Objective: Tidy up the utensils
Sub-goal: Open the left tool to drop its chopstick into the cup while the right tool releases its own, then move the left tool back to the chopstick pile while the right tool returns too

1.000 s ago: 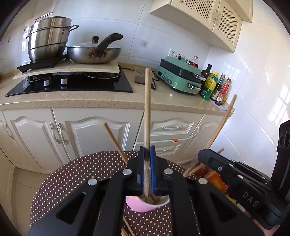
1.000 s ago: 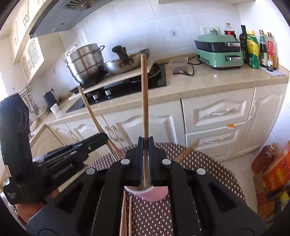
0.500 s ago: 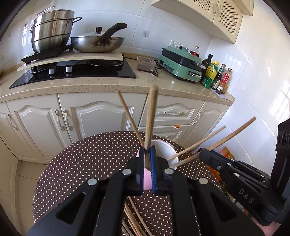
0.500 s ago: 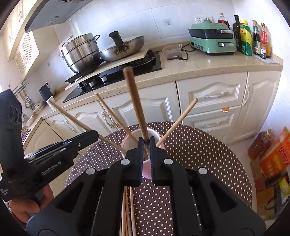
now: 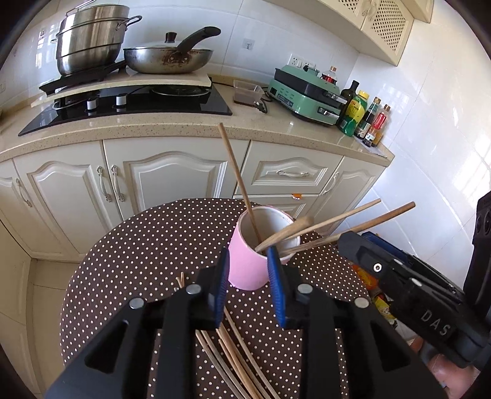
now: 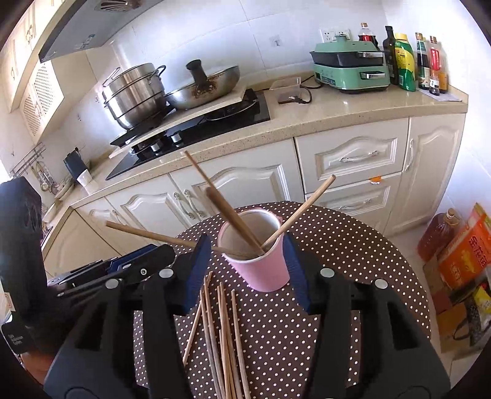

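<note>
Several chopsticks [image 6: 233,224] already lean in the pink cup [image 6: 260,264] on the dotted surface [image 6: 353,245], more loose chopsticks [image 6: 224,331] remain, and the left claw [image 5: 248,285] and right claw [image 6: 245,270], just opening, are spread and empty.

We're clearly in somebody's home kitchen here. At about 11 o'clock in the left wrist view we've got a black glass hob [image 5: 129,107] set into a speckled stone bench [image 5: 190,129], with a stacked steel steamer pot [image 5: 89,36] and a well-used wok [image 5: 168,56] on a board above it. Cream cabinet doors [image 5: 172,178] with curly handles run underneath, white wall tiles [image 5: 270,36] behind. Toward 2 o'clock sit a mint-green electric cooker [image 5: 307,95] and a cluster of sauce and oil bottles [image 5: 365,118]. The right wrist view catches a range hood [image 6: 83,27] at 11 o'clock.
</note>
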Tool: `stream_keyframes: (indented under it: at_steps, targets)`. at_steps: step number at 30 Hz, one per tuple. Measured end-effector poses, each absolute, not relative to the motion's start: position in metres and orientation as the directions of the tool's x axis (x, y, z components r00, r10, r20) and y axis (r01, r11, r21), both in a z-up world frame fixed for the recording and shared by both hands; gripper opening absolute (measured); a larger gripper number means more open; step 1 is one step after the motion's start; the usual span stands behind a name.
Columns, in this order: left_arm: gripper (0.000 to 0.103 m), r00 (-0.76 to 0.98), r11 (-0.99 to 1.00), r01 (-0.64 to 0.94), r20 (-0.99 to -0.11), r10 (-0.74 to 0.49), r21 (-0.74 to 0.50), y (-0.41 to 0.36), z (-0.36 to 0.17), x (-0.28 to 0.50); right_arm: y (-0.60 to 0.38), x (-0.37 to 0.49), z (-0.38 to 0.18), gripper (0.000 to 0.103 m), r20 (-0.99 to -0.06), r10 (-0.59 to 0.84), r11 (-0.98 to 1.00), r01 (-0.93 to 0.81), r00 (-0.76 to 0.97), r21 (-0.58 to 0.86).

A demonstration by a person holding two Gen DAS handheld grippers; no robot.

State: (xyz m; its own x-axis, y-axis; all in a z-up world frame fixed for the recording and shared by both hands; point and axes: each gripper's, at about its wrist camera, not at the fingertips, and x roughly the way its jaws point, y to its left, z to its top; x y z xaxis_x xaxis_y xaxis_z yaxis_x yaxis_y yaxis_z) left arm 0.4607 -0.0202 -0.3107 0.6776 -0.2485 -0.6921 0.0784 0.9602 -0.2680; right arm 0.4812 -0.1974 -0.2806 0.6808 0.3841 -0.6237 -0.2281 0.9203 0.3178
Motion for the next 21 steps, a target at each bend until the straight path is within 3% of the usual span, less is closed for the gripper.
stream_keyframes:
  at_steps: [10,21]
  targets:
    - [0.025,0.667,0.951,-0.009,-0.711,-0.224,-0.308,0.028,-0.322,0.428,-0.189,0.453,-0.291,0.049,-0.665,0.363,0.931,-0.224,0.653,0.288]
    - [0.025,0.407,0.954,-0.069,-0.881,-0.240,-0.292,0.040,-0.399,0.432,-0.169,0.444,-0.349,0.049,-0.809,0.324,0.943,-0.239,0.490,0.232]
